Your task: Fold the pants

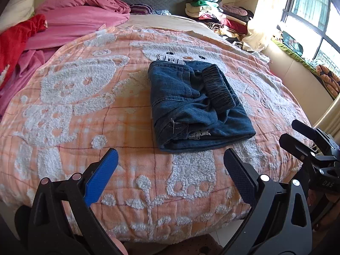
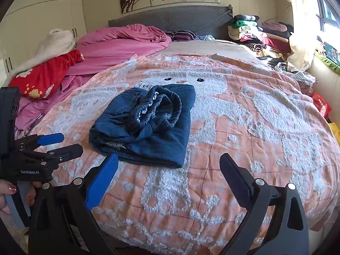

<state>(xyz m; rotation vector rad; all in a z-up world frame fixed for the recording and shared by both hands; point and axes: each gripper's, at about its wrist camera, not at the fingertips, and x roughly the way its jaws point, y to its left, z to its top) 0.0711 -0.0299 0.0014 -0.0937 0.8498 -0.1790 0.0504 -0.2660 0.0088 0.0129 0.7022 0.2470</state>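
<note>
Dark blue denim pants (image 1: 191,106) lie folded into a compact bundle on the orange and white bedspread (image 1: 85,106), elastic waistband on top. They also show in the right wrist view (image 2: 146,125). My left gripper (image 1: 170,159) is open and empty, held just short of the bundle's near edge. My right gripper (image 2: 167,163) is open and empty, its blue finger near the bundle's near edge. The right gripper also shows at the right of the left wrist view (image 1: 295,133), and the left gripper at the left of the right wrist view (image 2: 63,142). Neither touches the pants.
A pink quilt (image 2: 119,44) and a red garment (image 2: 44,76) lie at the bed's far left. A pile of clothes (image 2: 252,34) sits at the far right by the grey headboard (image 2: 170,19). A window (image 1: 314,21) is on the right; white wardrobes (image 2: 42,17) on the left.
</note>
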